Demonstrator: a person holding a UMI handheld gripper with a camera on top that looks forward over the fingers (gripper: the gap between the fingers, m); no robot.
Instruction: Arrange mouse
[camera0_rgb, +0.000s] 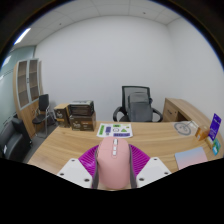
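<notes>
A pink computer mouse (113, 163) with a pale scroll strip sits between my two fingers, its nose pointing away from me. My gripper (113, 165) is shut on it: the magenta pads (91, 160) press against both of its sides. The mouse is held above the near part of a light wooden desk (70, 148). The underside of the mouse and the desk right below it are hidden.
A white box with coloured print (115, 130) lies on the desk just beyond the mouse. A grey mat (193, 158) and a purple carton (215, 125) are at the right. A black office chair (137, 102) stands behind the desk, boxes (78, 112) at the back left.
</notes>
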